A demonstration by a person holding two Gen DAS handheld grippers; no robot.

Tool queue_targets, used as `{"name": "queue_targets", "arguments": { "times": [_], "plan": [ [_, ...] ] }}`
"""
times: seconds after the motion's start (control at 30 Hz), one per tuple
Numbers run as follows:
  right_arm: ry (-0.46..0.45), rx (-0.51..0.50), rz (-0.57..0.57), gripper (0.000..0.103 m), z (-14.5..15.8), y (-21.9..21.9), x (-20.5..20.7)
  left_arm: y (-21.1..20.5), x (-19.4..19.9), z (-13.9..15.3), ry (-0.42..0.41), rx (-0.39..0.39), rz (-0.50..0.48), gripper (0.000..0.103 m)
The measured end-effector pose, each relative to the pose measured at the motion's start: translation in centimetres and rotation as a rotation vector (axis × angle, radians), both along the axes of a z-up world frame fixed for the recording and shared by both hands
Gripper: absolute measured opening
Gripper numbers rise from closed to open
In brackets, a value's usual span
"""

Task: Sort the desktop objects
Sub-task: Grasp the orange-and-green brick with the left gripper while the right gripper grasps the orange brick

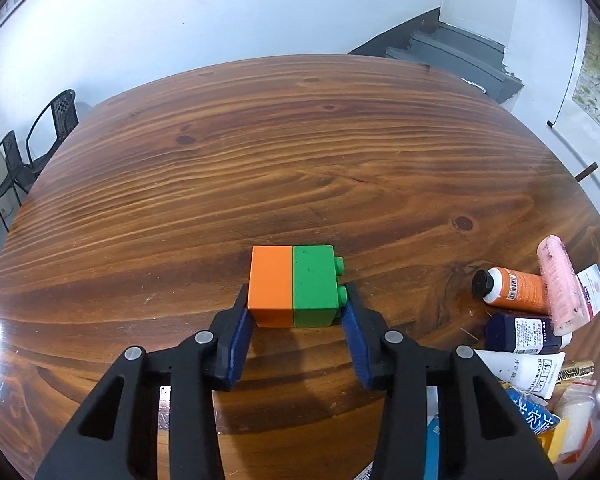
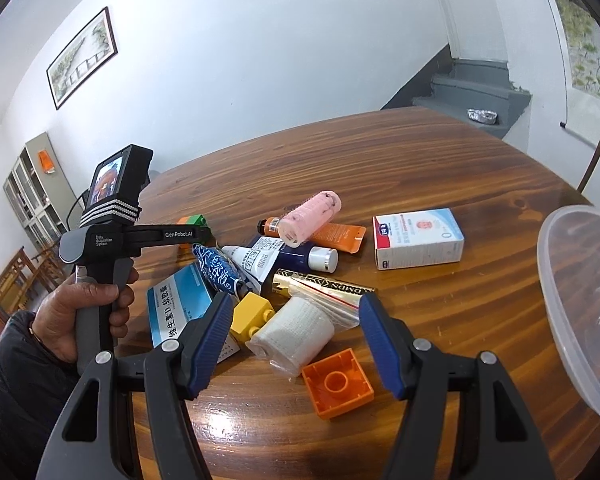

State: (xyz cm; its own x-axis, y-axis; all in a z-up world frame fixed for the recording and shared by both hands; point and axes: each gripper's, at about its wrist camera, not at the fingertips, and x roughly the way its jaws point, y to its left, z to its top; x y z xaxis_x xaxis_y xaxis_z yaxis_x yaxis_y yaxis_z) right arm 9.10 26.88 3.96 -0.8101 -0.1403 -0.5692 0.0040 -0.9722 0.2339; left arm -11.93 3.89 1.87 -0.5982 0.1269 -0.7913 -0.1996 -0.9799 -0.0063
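Grasping is in hand: left claw (image 1: 298, 316) pinches the orange-green blocks (image 1: 294, 286) between its pads, right claw (image 2: 296, 334) gapes empty; next, lift.

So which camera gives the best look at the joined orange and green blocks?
The left wrist view: the orange and green blocks sit centred between the left claw pads. In the right wrist view only a sliver of them shows behind the left claw's body.

I see an orange block (image 1: 271, 285) stuck to a green block (image 1: 314, 285) on my brown, stripy wood table (image 1: 260, 152). My grabber pads (image 1: 240, 346) are dark blue. The hair roller (image 2: 310, 218) is pink.
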Motion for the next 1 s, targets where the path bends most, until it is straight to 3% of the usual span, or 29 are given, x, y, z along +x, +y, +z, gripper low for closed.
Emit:
{"name": "queue_targets", "arguments": {
  "times": [0.3, 0.63, 1.0],
  "plan": [
    [-0.008, -0.022, -0.016, 0.070, -0.2, 0.7, 0.2, -0.1, 1.0, 1.8, 0.045, 0.041, -0.009, 0.045],
    [-0.060, -0.084, -0.033, 0.070, -1.1, 2.0, 0.8, 1.2, 3.7, 5.0, 0.143, 0.029, -0.050, 0.045],
    [-0.119, 0.005, -0.058, 0.070, -1.4, 1.2, 2.0, 2.2, 5.3, 6.5, 0.171, 0.045, -0.100, 0.045]
  ]
}}
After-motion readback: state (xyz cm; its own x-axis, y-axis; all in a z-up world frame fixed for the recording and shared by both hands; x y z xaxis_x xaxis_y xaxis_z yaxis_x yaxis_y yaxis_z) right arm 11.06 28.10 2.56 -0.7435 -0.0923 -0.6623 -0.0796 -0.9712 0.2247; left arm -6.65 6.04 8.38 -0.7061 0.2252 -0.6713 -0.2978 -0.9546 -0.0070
